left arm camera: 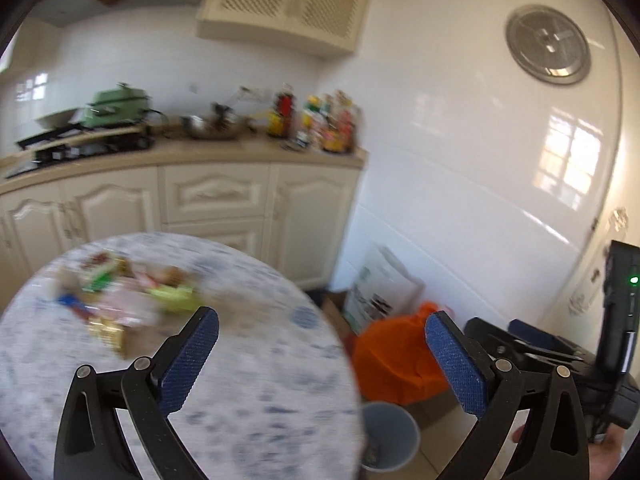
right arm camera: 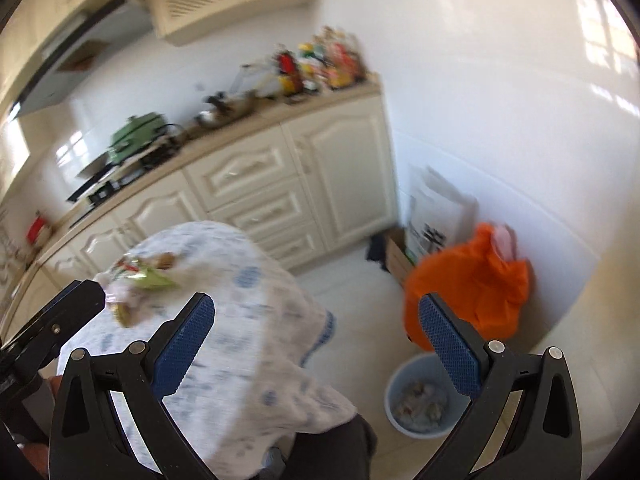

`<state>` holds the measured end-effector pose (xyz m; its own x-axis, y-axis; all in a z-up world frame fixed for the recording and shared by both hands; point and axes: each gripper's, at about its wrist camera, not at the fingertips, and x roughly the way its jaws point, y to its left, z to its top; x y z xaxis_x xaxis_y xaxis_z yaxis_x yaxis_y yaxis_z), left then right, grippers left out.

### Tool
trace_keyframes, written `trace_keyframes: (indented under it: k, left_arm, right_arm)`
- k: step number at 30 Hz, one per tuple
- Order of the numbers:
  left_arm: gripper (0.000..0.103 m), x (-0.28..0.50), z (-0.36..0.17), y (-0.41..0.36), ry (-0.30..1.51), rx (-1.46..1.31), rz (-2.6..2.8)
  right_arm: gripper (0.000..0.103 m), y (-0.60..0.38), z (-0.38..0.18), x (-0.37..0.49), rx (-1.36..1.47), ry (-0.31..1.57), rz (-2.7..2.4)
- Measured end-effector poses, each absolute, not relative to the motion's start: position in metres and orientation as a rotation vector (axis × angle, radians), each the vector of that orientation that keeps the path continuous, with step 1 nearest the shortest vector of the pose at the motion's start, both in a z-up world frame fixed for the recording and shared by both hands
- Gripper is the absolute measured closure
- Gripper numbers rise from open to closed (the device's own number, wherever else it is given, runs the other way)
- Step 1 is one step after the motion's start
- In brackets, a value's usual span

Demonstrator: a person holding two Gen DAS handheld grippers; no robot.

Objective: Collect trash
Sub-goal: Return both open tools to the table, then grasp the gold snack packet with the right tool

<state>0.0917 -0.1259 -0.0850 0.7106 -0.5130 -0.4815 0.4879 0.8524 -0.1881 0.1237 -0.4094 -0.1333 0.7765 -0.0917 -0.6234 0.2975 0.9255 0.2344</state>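
Left gripper [left arm camera: 322,360]: jaws wide, nothing between them.
Right gripper [right arm camera: 316,350]: jaws wide, nothing held.
Risk: I may scatter the wrappers [left arm camera: 120,300] off the worktop [left arm camera: 260,380], missing the bin [right arm camera: 420,396].

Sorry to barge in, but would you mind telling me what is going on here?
A person is clearing trash with a claw in each hand. Both the left claw and the right claw are open and empty above the round table. A pile of wrappers remains on it, and the blue bin on the floor already holds some.
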Motion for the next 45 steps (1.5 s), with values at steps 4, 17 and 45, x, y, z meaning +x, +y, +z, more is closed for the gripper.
trace_keyframes:
  k: [4,17,45]
  left_arm:
    - [0.001,0.077,-0.076,-0.074,0.507,-0.082,-0.475]
    - [0.001,0.036,-0.08,0.022,0.461,-0.099,-0.256]
    - [0.001,0.153,-0.13,0.045,0.669,-0.105,-0.177]
  right_arm:
    - [0.0,-0.364,-0.117,0.14,0.258,0.62,-0.13]
    - [0.0,-0.255,-0.102,0.188,0.104,0.59,0.071]
    - [0.003,-0.18,-0.213,0.302,0.157,0.893,0.325]
